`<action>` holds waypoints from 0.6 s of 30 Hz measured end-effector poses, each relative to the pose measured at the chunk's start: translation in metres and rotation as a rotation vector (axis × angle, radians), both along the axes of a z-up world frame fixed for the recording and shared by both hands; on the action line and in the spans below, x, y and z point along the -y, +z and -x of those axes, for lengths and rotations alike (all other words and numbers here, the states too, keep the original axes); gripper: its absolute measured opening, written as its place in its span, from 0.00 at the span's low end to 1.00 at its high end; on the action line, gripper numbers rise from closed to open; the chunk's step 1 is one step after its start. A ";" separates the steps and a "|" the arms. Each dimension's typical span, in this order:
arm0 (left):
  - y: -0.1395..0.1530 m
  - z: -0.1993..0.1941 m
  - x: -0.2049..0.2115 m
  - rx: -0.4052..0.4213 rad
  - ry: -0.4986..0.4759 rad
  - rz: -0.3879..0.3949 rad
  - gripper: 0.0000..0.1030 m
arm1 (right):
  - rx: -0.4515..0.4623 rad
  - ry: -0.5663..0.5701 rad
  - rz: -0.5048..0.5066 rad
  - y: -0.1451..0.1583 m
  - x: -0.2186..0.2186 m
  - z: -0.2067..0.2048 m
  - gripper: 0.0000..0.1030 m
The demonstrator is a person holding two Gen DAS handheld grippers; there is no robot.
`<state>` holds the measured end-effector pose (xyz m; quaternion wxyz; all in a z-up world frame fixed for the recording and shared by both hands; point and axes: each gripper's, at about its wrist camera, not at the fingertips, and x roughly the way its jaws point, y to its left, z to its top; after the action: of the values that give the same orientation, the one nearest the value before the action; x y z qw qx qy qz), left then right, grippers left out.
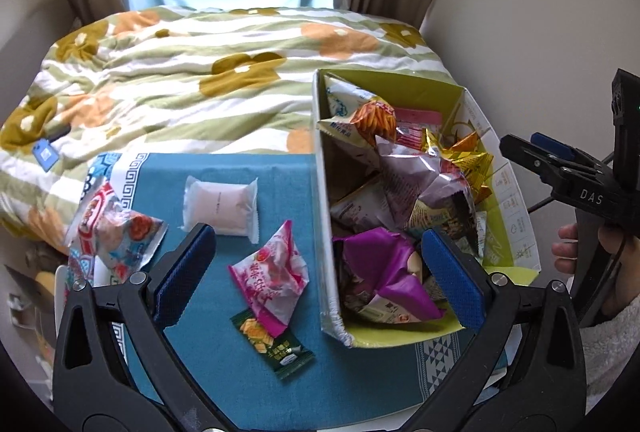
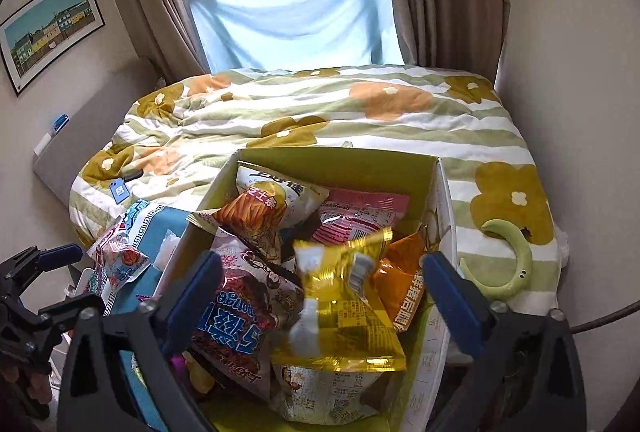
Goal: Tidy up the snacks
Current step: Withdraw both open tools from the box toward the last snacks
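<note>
A cardboard box (image 1: 325, 224) with a lime-green inside holds several snack packets; it also shows in the right wrist view (image 2: 336, 161). On the blue cloth (image 1: 224, 364) left of it lie a white packet (image 1: 220, 207), a pink packet (image 1: 276, 278), a dark green packet (image 1: 272, 346) and a red-and-white bag (image 1: 114, 232). My left gripper (image 1: 320, 264) is open above the cloth and the box's left wall, holding nothing. My right gripper (image 2: 324, 292) is open above the box, over a gold packet (image 2: 344, 312) that looks blurred; nothing touches its pads. It also shows at the right edge of the left wrist view (image 1: 536, 151).
The cloth and box sit at the foot of a bed with a flowered green-striped duvet (image 1: 200, 79). A blue tag (image 1: 44, 153) lies on the duvet at left. A green crescent-shaped object (image 2: 516, 260) lies on the bed right of the box. A window and curtains stand behind.
</note>
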<state>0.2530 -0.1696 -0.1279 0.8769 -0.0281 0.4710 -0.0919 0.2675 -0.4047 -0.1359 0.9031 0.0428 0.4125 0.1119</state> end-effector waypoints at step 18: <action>0.020 0.059 -0.047 0.051 0.084 -0.019 0.99 | 0.074 -0.002 0.013 0.039 -0.005 0.061 0.99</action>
<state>0.1943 -0.1231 -0.1081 0.8919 -0.0371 0.4478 -0.0515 0.2062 -0.4001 -0.0974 0.9182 0.0332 0.3793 0.1096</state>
